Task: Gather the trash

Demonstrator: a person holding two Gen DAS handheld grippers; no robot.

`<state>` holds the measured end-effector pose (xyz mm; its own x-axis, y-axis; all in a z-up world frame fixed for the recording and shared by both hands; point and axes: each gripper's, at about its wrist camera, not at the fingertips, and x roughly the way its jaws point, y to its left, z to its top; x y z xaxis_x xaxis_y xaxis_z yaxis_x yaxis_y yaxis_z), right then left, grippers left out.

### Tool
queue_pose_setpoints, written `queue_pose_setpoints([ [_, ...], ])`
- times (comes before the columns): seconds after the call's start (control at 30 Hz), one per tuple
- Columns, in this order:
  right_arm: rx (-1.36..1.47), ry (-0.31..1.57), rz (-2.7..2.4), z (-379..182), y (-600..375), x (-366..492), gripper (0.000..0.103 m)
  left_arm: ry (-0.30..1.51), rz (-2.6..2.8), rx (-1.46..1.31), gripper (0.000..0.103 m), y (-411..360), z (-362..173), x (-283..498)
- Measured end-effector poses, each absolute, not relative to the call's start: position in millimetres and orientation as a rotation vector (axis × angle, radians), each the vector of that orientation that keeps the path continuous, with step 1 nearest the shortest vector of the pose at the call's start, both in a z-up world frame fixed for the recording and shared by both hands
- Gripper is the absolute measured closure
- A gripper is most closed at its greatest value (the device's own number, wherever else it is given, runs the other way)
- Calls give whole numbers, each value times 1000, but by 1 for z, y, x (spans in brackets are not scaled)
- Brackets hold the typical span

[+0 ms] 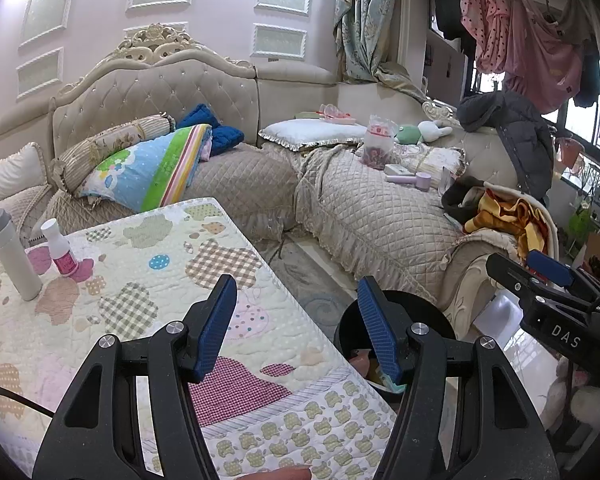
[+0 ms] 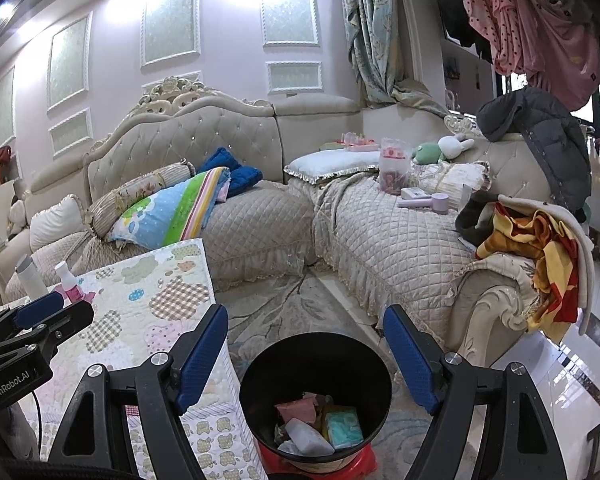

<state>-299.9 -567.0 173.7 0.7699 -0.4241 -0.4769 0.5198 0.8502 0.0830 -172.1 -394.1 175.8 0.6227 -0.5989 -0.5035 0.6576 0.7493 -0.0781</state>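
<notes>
Here 1 black bin (image 2: 315, 396) sits beside the table (image 2: 156, 280) holding 2 bottles (image 1: 60, 246).

We see a black bin (image 2: 315, 364) holding pink, white and teal trash (image 2: 318, 426), set on something red. Our 2 grippers, left (image 1: 298, 330) and right (image 2: 306, 360), are black with blue ribbed pads. The table cloth (image 1: 148, 292) is cream, quilted, with gingham, polka-dot and apple patches in beige, pink and green. On it stand a white flask (image 1: 12, 254) with a grey cap and a white bottle (image 1: 60, 248) with a magenta label. The sofa (image 2: 380, 232) is beige with diamond quilting. A pillow (image 1: 152, 168) shows sky blue, green and pink-orange stripes beside a dark blue towel (image 1: 216, 128). The walls (image 1: 228, 20) are pale lilac with white-framed panels.
</notes>
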Motion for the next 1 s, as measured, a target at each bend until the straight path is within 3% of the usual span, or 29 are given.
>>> queue_pose_setpoints([
  [1.0, 222, 484, -516, 167, -573, -297, 24, 566, -751, 109, 41, -394, 169, -166],
])
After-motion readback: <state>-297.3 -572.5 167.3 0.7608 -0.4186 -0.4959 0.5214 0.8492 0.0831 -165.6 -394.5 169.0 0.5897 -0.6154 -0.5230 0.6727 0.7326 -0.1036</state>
